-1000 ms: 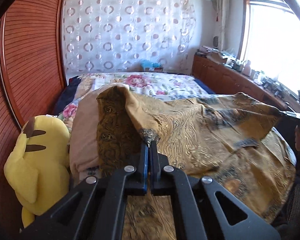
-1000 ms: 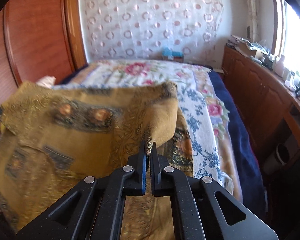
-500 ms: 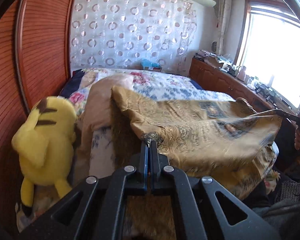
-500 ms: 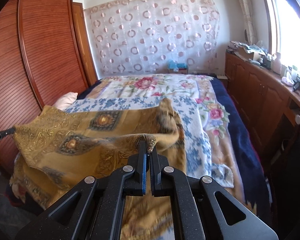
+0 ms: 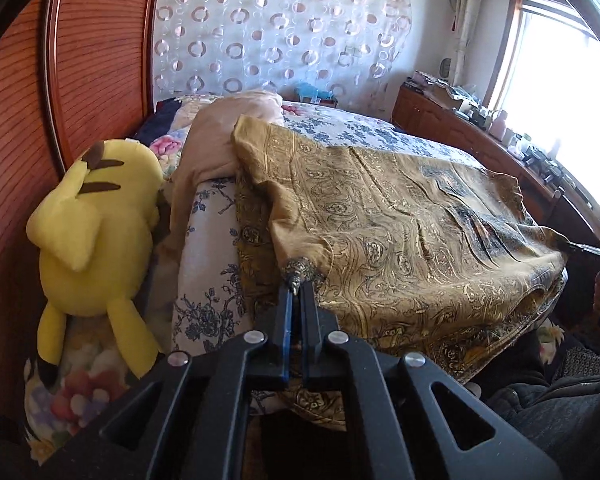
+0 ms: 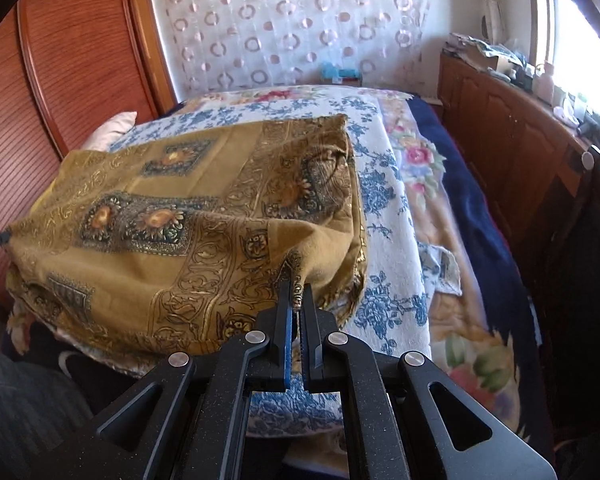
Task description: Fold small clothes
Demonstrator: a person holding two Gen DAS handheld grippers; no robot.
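Gold paisley-patterned cloth (image 5: pixel 400 216) spread across the floral bed (image 6: pixel 392 216), left gripper (image 5: pixel 297 288) fingers pinched closed on one near corner, right gripper (image 6: pixel 297 300) fingers pinched closed on the other, yellow plush toy (image 5: pixel 96 232) beside the wooden headboard (image 5: pixel 40 100)

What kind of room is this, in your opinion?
Most likely a home bedroom: a bed with a floral cover, a yellow plush toy beside a pillow, and a curtained window wall.

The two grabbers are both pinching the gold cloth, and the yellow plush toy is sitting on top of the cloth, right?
Not quite. The yellow plush toy is beside the bed against the wooden wall, apart from the gold cloth, as the left wrist view shows. The left gripper and right gripper do pinch it.
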